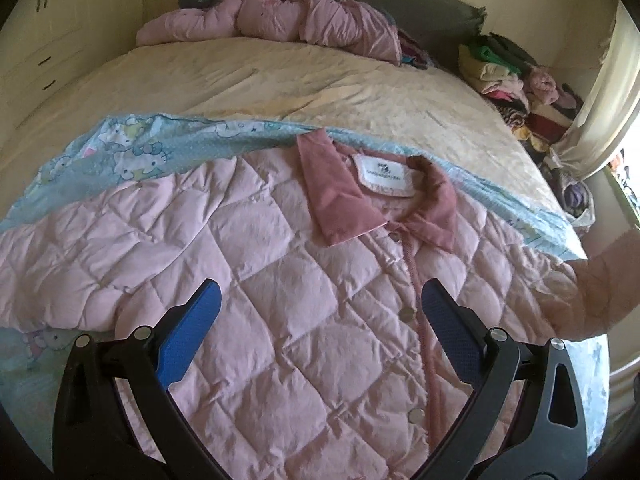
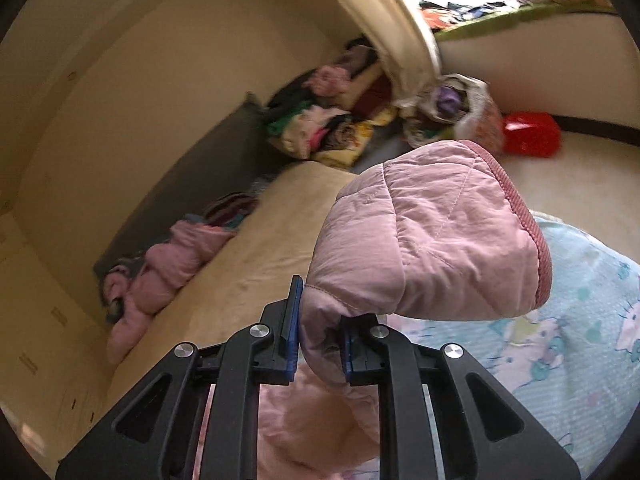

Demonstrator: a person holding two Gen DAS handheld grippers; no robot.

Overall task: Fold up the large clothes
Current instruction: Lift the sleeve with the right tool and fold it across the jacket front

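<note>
Left wrist view: pale pink diamond-quilted jacket (image 1: 256,280) lies flat, front up, on a light blue cartoon-print blanket (image 1: 120,148) spread over the cream bed (image 1: 280,80). Darker pink collar (image 1: 332,188) points toward the headboard, white neck label (image 1: 386,172) showing. Metal snap buttons (image 1: 408,314) run down the closed placket. Left gripper (image 1: 320,300) hovers over the jacket chest, blue-padded fingers (image 1: 192,332) spread wide, nothing between them. At right edge, one pink sleeve (image 1: 600,280) rises off the bed, blurred. Crumpled pink padded garment (image 1: 280,16) sits at the head of the bed; pile of mixed clothes (image 1: 504,72) at the far right corner.

Right wrist view: right gripper (image 2: 320,344) is clamped on the pink quilted sleeve (image 2: 420,240) near its end, fabric bunched between the blue pads (image 2: 294,328). Sleeve is lifted off the bed; ribbed pink cuff trim (image 2: 532,232) curls over on the right. Blue blanket (image 2: 560,340) below right, cream bed (image 2: 248,272) beyond. Red plastic item (image 2: 532,134) on the floor, identity unclear. View somewhat blurred.
</note>
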